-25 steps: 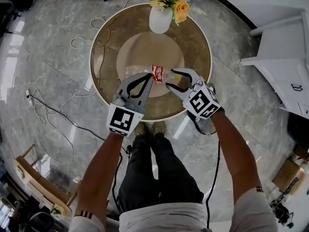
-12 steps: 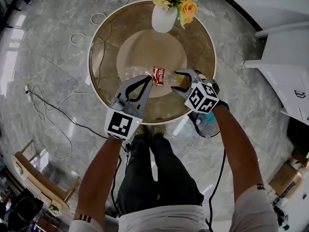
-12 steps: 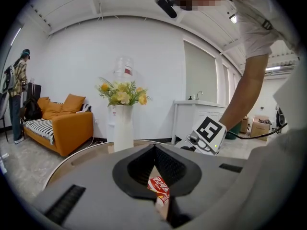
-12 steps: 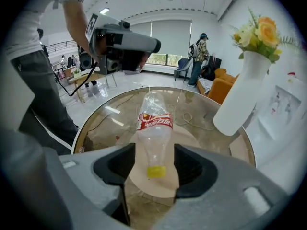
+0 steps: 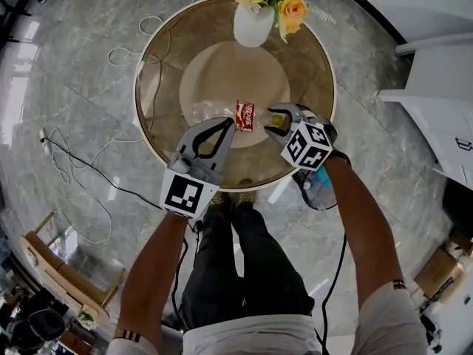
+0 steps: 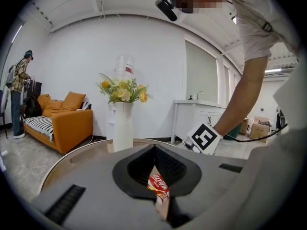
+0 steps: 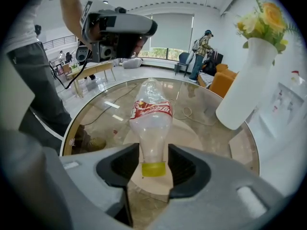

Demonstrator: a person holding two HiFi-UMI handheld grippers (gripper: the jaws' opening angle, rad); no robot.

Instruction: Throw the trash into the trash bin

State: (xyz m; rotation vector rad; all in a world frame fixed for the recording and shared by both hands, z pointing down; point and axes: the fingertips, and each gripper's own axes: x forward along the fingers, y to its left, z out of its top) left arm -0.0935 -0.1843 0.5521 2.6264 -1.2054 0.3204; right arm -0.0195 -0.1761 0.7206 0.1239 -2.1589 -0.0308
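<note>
A clear plastic bottle (image 7: 151, 114) with a red label and a yellow cap lies on the round glass table (image 5: 159, 65), and its clear body (image 5: 201, 112) shows in the head view. My right gripper (image 7: 153, 166) (image 5: 272, 123) tilts down over the cap end. Its jaws stand either side of the neck and have just been closing, with a thin gap still showing. My left gripper (image 6: 160, 207) (image 5: 230, 124) hovers beside the bottle. It is shut on a small red-printed wrapper (image 6: 158, 186) that sticks up between its tips.
A white vase (image 5: 253, 22) of yellow flowers stands at the table's far edge. Cables (image 5: 133, 58) trail over the marble floor on the left, and white cabinets (image 5: 443, 87) stand to the right. People stand by an orange sofa (image 6: 67, 123) in the background.
The right gripper has sunk toward the table and now straddles the bottle's cap end. The left gripper with its wrapper has hardly moved.
</note>
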